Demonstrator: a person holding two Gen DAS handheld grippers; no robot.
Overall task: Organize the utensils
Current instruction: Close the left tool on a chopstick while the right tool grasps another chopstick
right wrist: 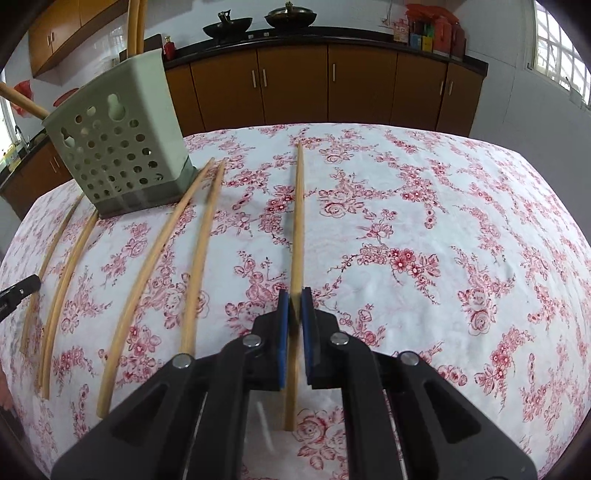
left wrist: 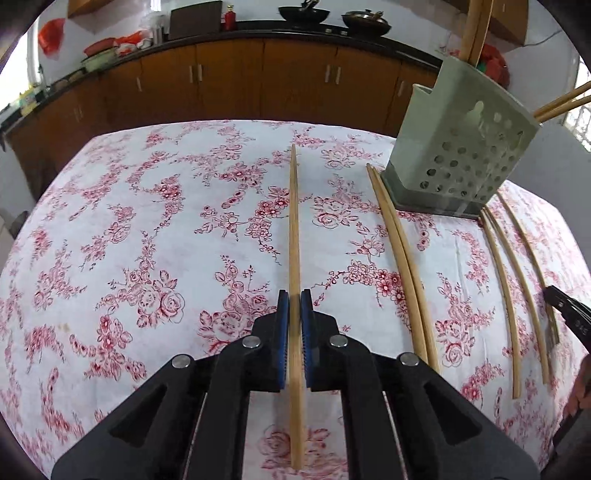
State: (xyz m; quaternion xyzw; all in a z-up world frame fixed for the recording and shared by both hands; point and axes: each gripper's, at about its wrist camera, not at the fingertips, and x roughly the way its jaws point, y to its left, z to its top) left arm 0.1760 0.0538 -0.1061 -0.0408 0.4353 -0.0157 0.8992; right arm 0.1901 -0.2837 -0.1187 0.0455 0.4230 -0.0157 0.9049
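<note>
My left gripper (left wrist: 294, 301) is shut on a wooden chopstick (left wrist: 294, 229) that lies between its blue pads and points away over the flowered tablecloth. My right gripper (right wrist: 294, 300) is shut on another wooden chopstick (right wrist: 297, 221) in the same way. A grey-green perforated utensil holder (left wrist: 458, 155) stands on the table to the right of the left gripper and to the left of the right one (right wrist: 118, 144), with chopsticks standing in it. Loose chopsticks lie beside it: a pair (left wrist: 402, 258) and three more (left wrist: 513, 280) in the left view, several (right wrist: 147, 266) in the right view.
The table (left wrist: 147, 221) is covered with a white cloth with red flowers. Behind it runs a brown kitchen cabinet (left wrist: 229, 81) with woks (left wrist: 299, 14) on the dark counter. The right gripper's tip (left wrist: 565, 306) shows at the left view's right edge.
</note>
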